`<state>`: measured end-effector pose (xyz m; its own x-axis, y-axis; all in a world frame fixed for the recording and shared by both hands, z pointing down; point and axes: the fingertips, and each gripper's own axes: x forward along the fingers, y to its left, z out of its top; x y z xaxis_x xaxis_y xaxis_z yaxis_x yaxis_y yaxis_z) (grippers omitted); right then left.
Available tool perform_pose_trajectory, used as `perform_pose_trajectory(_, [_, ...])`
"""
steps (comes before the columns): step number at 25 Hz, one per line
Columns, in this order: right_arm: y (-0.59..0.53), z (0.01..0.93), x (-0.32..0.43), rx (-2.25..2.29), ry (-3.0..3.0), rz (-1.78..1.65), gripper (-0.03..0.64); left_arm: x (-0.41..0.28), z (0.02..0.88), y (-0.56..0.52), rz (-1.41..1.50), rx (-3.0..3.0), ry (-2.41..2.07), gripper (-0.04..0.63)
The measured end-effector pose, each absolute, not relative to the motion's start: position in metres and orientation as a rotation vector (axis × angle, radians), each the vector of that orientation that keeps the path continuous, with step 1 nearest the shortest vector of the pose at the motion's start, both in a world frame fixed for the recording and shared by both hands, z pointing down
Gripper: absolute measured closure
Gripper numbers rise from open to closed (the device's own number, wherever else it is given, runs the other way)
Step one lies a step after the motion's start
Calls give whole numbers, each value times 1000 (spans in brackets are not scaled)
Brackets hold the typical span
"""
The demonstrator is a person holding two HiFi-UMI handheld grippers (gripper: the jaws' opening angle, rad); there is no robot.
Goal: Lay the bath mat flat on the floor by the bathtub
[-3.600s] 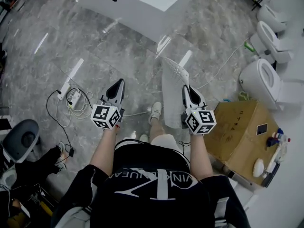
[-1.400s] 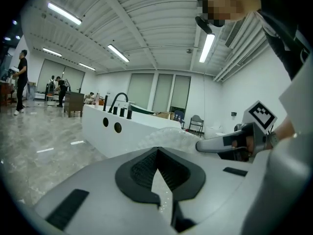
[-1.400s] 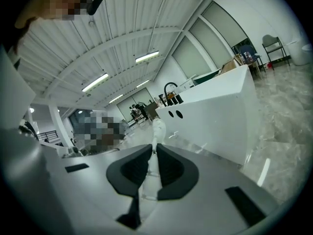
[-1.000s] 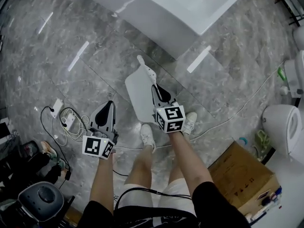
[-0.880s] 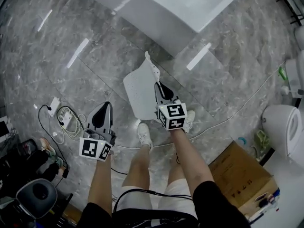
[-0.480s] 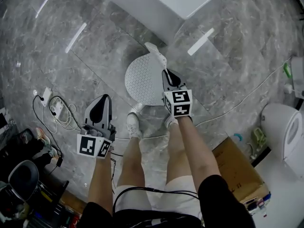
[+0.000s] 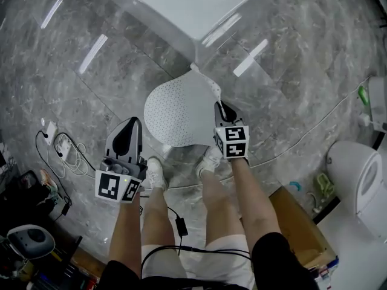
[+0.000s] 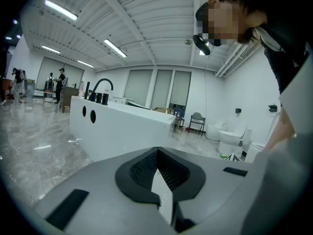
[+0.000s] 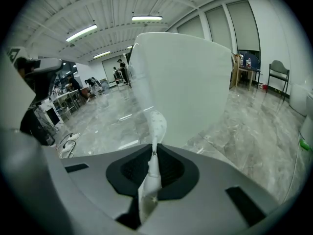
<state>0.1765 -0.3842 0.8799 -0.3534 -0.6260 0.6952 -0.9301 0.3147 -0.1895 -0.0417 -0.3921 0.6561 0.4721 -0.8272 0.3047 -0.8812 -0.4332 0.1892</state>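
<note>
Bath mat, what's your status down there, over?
Right tongs shut on bath mat edge; left tongs shut, empty. It hangs above floor beside bathtub, not yet flat. Cable trails nearby.

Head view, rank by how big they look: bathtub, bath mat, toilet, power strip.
1. bathtub, though cut off by the frame.
2-3. bath mat and toilet: near alike; the mat is held nearer the camera, so unsure.
4. power strip.
</note>
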Motion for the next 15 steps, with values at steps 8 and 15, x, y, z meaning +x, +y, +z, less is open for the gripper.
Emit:
perform_pose_trajectory(8, [-374, 923, 220, 1443, -1993, 894, 577, -16, 682, -398, 284, 2406, -1415, 580])
perform_pose_trajectory(15, [-390, 955, 250, 1356, -1965, 816, 577, -9, 713, -406, 352, 2377, -1437, 580])
